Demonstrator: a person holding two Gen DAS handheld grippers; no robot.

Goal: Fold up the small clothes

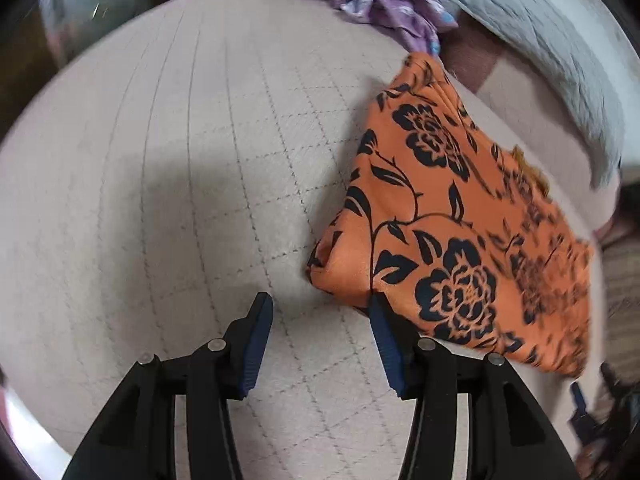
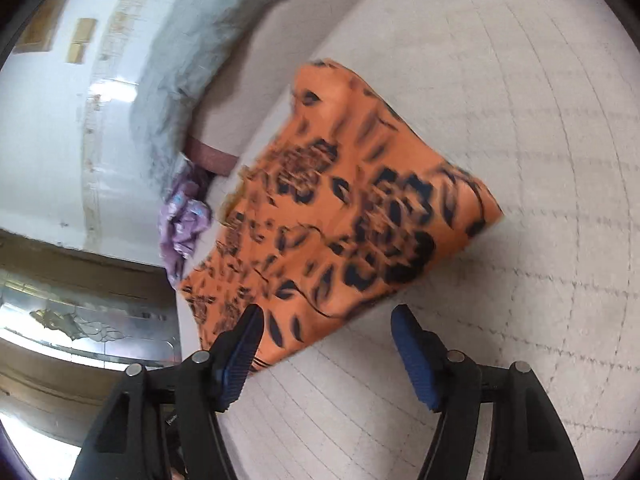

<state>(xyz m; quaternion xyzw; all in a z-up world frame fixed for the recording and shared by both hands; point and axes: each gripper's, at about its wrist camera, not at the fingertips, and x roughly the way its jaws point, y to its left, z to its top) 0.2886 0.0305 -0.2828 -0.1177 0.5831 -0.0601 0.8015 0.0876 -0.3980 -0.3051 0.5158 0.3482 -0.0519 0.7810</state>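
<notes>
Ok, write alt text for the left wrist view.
A folded orange garment with black flowers lies on a pale quilted surface, just ahead and right of the open, empty left claw. A crumpled purple cloth and a grey pillow sit beyond it.

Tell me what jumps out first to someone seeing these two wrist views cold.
The folded orange cloth with black flowers dominates, lying on the pale quilted surface just ahead of both grippers. The left gripper and right gripper both stand open and empty near its edge. Behind it, a crumpled purple garment lies beside a grey blanket.
</notes>
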